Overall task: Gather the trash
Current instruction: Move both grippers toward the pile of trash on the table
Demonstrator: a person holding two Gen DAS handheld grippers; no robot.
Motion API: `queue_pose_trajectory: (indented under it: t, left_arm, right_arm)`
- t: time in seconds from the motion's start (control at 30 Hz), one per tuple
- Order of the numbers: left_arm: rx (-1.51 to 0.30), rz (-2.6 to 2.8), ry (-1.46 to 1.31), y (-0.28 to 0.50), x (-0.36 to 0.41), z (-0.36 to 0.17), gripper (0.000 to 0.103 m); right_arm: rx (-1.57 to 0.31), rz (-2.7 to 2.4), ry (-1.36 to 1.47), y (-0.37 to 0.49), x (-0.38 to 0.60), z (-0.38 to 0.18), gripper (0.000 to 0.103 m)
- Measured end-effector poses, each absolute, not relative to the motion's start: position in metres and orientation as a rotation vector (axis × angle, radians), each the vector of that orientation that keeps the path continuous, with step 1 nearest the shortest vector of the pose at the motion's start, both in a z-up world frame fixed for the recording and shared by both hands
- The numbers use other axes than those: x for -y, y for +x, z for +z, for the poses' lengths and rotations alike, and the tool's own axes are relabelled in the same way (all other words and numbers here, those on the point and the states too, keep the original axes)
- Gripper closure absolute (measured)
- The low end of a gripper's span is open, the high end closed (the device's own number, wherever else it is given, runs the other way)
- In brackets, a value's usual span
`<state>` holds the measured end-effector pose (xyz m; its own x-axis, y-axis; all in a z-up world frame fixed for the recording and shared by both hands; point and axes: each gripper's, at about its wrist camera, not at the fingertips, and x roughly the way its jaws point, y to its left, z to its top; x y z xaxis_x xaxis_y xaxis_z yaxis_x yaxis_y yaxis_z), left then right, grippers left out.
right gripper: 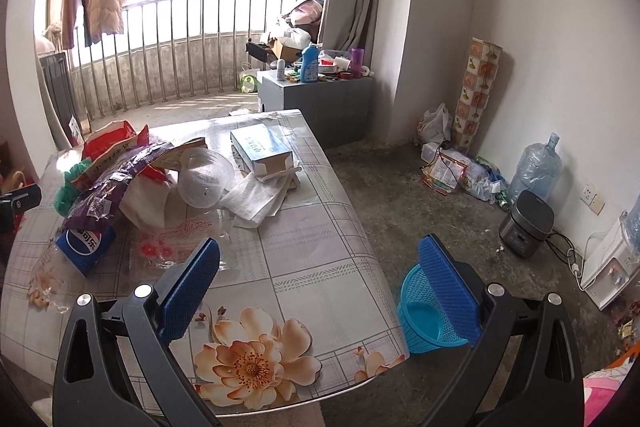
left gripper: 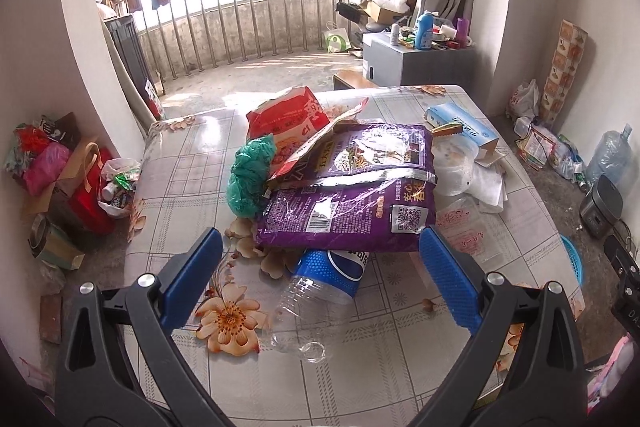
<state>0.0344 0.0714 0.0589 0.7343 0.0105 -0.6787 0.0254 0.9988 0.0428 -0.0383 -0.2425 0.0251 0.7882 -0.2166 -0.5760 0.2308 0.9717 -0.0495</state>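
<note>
Left wrist view: your left gripper (left gripper: 320, 267) is spread wide with nothing in it, hovering over the clear plastic bottle (left gripper: 320, 303) whose top end is tucked under the purple bag (left gripper: 348, 203). A green bag (left gripper: 250, 179) sits left of the purple one. Your right gripper (right gripper: 320, 283) is wide open too (empty), with the blue basket (right gripper: 424, 311) on the floor beside the table (right gripper: 320, 227).

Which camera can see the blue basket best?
The right wrist view: the blue basket sits on the floor beside the table, open mouth showing. The left wrist view catches only a sliver past the table edge.
</note>
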Motion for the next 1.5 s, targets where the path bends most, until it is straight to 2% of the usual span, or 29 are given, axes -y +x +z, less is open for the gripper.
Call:
queue_pose_trajectory:
  t: [0.93, 1.2, 1.5]
  left_arm:
    - [-0.594, -0.092, -0.101, 0.032, -0.135, 0.067, 0.008]
    - [-0.532, -0.055, -0.159, 0.035, -0.177, 0.074, 0.008]
    - [-0.564, -0.082, -0.270, 0.064, -0.222, 0.066, 0.009]
  right_arm:
    - [-0.534, -0.081, 0.055, -0.032, 0.227, 0.038, 0.006]
    - [-0.502, 0.031, 0.129, -0.019, 0.231, 0.050, 0.006]
    - [-0.524, 0.156, 0.151, 0.011, 0.203, 0.053, 0.010]
